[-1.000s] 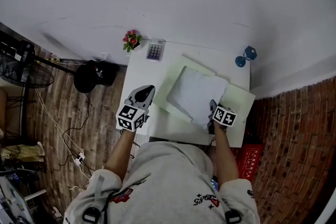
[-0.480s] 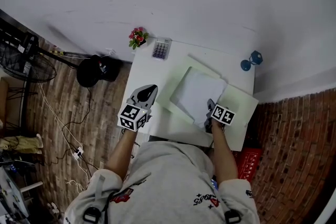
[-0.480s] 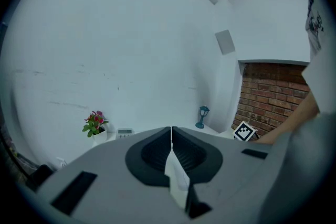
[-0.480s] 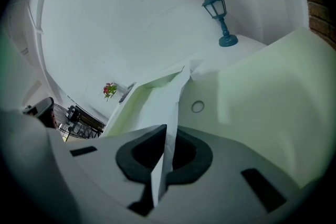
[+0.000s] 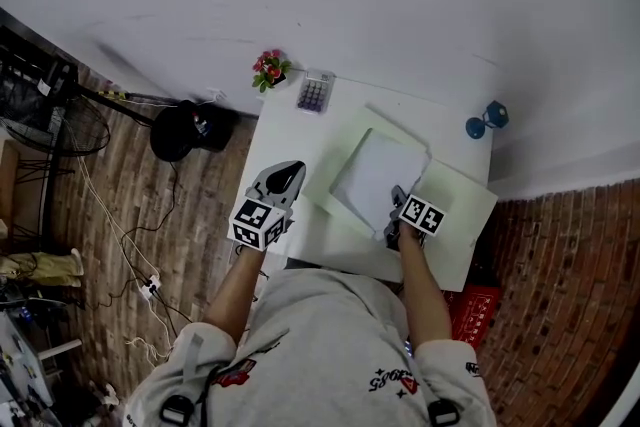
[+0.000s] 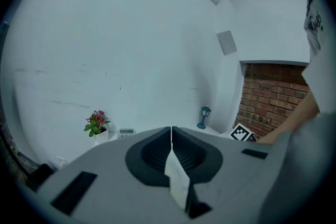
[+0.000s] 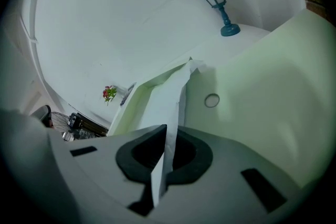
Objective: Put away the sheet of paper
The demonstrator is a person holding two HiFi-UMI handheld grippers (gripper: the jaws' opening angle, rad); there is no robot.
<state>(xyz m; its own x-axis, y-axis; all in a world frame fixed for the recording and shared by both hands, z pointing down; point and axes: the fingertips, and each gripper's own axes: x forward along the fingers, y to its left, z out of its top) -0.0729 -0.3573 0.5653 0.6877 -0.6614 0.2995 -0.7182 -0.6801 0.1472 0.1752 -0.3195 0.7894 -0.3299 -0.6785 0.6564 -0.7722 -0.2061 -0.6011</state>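
Note:
A white sheet of paper [image 5: 375, 170] lies on an open pale green folder [image 5: 455, 205] on the white table [image 5: 300, 140]. My right gripper [image 5: 393, 217] is at the sheet's near edge and is shut on it. In the right gripper view the paper [image 7: 170, 99] runs from between the jaws out over the folder [image 7: 262, 86], its near edge lifted. My left gripper [image 5: 278, 181] hovers over the table's left edge, away from the folder, with its jaws shut [image 6: 171, 134].
A small flower pot [image 5: 270, 70], a calculator [image 5: 314, 93] and a blue lantern ornament [image 5: 487, 119] stand along the table's far edge. Left of the table on the wooden floor are a black bag [image 5: 190, 130], a fan [image 5: 40, 115] and cables. A red crate [image 5: 475, 300] sits at the right.
My right gripper has shifted slightly left over the folder, still gripping the sheet's near edge. The left gripper has hardly moved. The head view has drifted a little.

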